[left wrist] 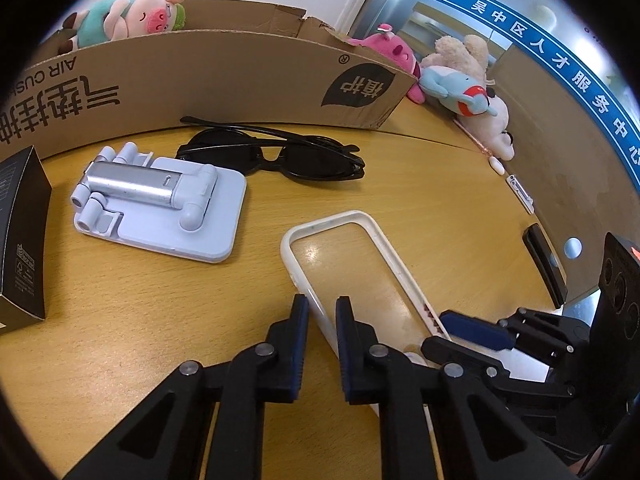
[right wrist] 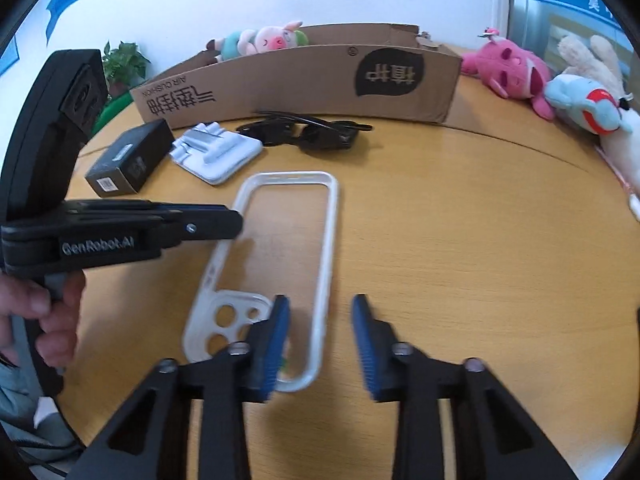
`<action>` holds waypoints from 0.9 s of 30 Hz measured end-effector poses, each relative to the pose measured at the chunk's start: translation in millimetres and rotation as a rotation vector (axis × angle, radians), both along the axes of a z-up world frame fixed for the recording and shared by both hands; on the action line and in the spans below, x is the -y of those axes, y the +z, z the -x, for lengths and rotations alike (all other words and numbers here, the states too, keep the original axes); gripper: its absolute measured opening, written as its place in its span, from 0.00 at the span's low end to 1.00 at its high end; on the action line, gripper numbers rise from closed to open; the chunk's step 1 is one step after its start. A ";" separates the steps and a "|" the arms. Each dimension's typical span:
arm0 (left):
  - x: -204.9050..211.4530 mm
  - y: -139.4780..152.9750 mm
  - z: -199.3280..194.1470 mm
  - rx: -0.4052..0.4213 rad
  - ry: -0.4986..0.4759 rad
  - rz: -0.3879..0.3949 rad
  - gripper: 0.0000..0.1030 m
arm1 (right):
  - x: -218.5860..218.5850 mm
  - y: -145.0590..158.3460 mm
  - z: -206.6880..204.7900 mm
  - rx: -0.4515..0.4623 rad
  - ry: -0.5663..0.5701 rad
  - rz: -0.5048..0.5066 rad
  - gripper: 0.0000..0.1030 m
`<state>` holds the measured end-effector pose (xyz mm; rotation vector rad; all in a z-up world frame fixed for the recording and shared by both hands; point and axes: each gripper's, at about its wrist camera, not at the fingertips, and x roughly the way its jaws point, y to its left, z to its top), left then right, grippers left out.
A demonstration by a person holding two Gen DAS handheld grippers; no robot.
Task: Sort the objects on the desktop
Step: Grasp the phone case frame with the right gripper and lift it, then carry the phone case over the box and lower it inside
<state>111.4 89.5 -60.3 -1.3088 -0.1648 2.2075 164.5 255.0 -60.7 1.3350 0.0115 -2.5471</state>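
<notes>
Left gripper [left wrist: 322, 312] pinching left rim of one clear white-rimmed phone case [right wrist: 280, 236], near end hiding under its fingers. Right gripper [right wrist: 320, 316] standing spread, straddling case's right rim, pads not touching, view blurring.

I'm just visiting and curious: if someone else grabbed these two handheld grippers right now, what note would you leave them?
Left gripper: shut on the long edge of the phone case.
Right gripper: open, astride the case's camera-end corner, not pressing.
On the table: sunglasses, phone stand and black box, in front of the cardboard box.
Done: none of these put away yet.
Left: lift the case, probably into the cardboard box, then the others.
</notes>
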 end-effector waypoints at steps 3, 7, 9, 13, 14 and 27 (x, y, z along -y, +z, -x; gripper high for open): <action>1.6 4.1 -0.1 -0.008 0.010 0.012 0.10 | 5.3 2.0 -0.7 -0.004 0.011 -0.022 0.13; 7.6 26.7 -0.7 -0.058 0.009 -0.004 0.10 | 4.4 9.2 -2.0 -0.001 0.009 0.015 0.06; 10.8 43.4 -0.5 -0.110 0.023 -0.002 0.09 | 6.3 19.7 -2.4 -0.035 0.010 0.024 0.06; 22.9 82.4 4.2 -0.225 0.065 -0.013 0.09 | 14.9 45.9 7.2 -0.104 0.037 0.063 0.06; 25.5 90.9 5.8 -0.252 0.075 -0.010 0.09 | 17.9 54.7 11.2 -0.128 0.042 0.073 0.07; 51.4 249.9 51.2 -0.629 0.163 -0.010 0.07 | 61.7 190.8 75.2 -0.424 0.142 0.094 0.07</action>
